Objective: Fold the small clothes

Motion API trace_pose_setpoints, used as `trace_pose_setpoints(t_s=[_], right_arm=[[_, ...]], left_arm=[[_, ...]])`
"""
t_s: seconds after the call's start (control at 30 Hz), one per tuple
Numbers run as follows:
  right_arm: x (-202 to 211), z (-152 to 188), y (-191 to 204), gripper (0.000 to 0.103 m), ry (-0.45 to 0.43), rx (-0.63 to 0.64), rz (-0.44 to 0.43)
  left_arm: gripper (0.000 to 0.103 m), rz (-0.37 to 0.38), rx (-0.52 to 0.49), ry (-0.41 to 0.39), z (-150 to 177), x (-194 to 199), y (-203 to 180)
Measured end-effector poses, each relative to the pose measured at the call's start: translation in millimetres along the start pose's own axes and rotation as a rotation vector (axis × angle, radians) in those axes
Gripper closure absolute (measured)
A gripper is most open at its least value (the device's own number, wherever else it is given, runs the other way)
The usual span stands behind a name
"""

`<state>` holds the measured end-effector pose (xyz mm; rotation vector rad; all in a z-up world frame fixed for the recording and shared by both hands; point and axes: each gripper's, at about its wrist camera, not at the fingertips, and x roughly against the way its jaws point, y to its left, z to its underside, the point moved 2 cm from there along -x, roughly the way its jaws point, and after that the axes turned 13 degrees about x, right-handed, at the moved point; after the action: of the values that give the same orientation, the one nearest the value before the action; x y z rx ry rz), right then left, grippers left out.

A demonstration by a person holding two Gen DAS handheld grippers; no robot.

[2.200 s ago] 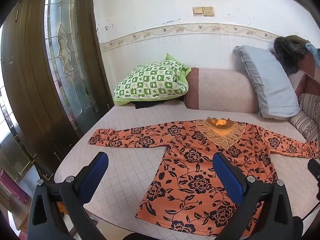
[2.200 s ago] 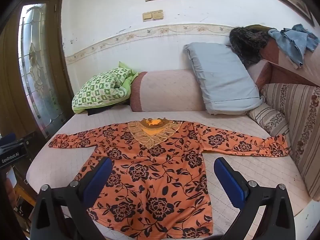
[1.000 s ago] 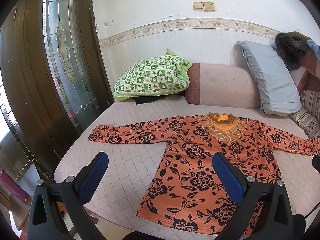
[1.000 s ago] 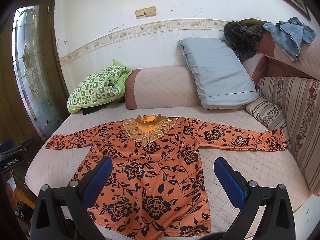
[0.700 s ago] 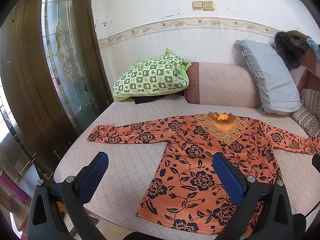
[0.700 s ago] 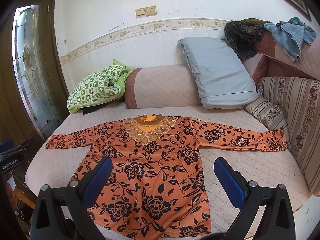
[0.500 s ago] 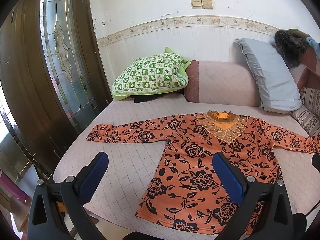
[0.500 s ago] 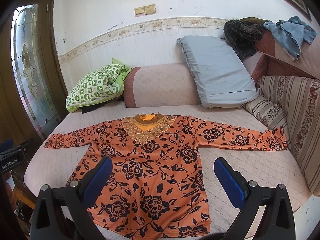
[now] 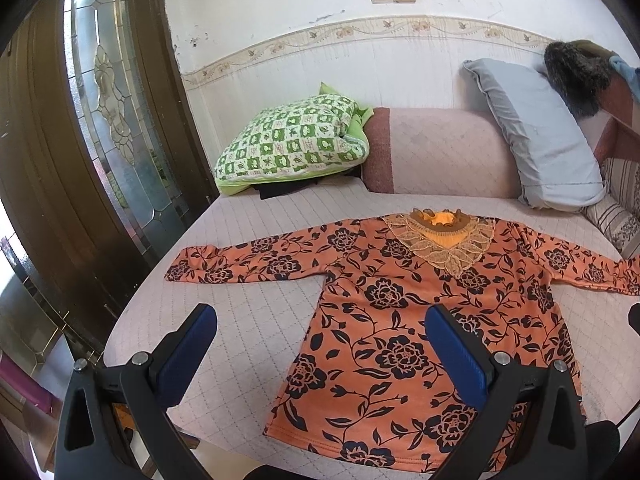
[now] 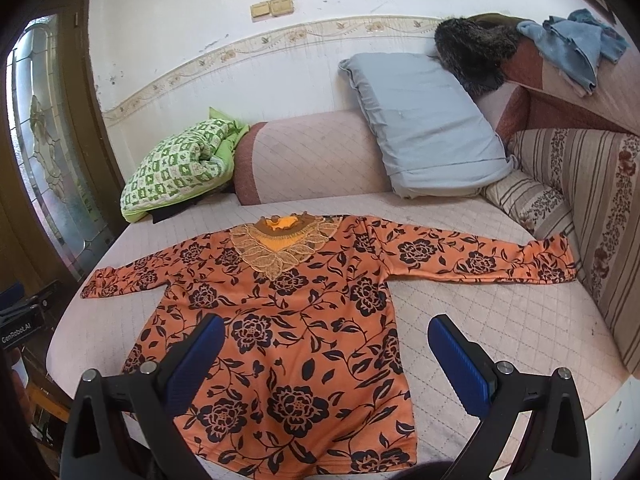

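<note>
The far right sleeve tip of an orange floral blouse (image 9: pixel 404 320) runs out of the left wrist view at 3 o'clock, and the near hem is partly covered by the black frames of both tools; a dark item tucked under a green checked pillow (image 9: pixel 292 144) is too shadowed to identify. The garment lies flat and face up on a pale quilted daybed (image 9: pixel 248 320), sleeves stretched straight out toward 9 and 3 o'clock, lace-trimmed collar toward 12 o'clock. Black roses and vines cover the fabric. Behind it, a pink bolster (image 10: pixel 316 160) sits against the wall at 12 o'clock, with a grey pillow (image 10: pixel 424 124) leaning at 1 o'clock, a dark furry item (image 10: pixel 472 52) and a blue cloth (image 10: pixel 572 44) on the armrest at 2 o'clock, and a striped cushion (image 10: pixel 532 204) at 3 o'clock. A stained-glass door (image 9: pixel 112 112) stands at 9 o'clock. The left gripper (image 9: pixel 320 336) hovers over the blouse's left edge with jaws spread wide, holding nothing; the right gripper (image 10: pixel 326 344) hangs over the lower body of the blouse, jaws equally wide and empty.
</note>
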<state>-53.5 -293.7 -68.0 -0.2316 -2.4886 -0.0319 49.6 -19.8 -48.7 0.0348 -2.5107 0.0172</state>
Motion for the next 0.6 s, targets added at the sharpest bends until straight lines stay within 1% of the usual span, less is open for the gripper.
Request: trace_pose_setpoints(t_s=[0.23,0.47,0.6], right_arm=[[-10.4,9.5,-31.6,0.001,0.027,-0.060,0.034],[-17.3,19.0,-60.7,0.001,0.045,-0.115,0.074],[-24.0,27.2,-86.2,0.001,0.061,-0.151,0.109]], left_arm=[[0.000,0.017,-0.043,0.021,3.9,-9.3,-24.3],[0.000,0.006,-0.070,0.028,5.0,-15.0,-36.3],[0.000,0.009,-0.093,0.045,6.8,-23.5,-53.0]])
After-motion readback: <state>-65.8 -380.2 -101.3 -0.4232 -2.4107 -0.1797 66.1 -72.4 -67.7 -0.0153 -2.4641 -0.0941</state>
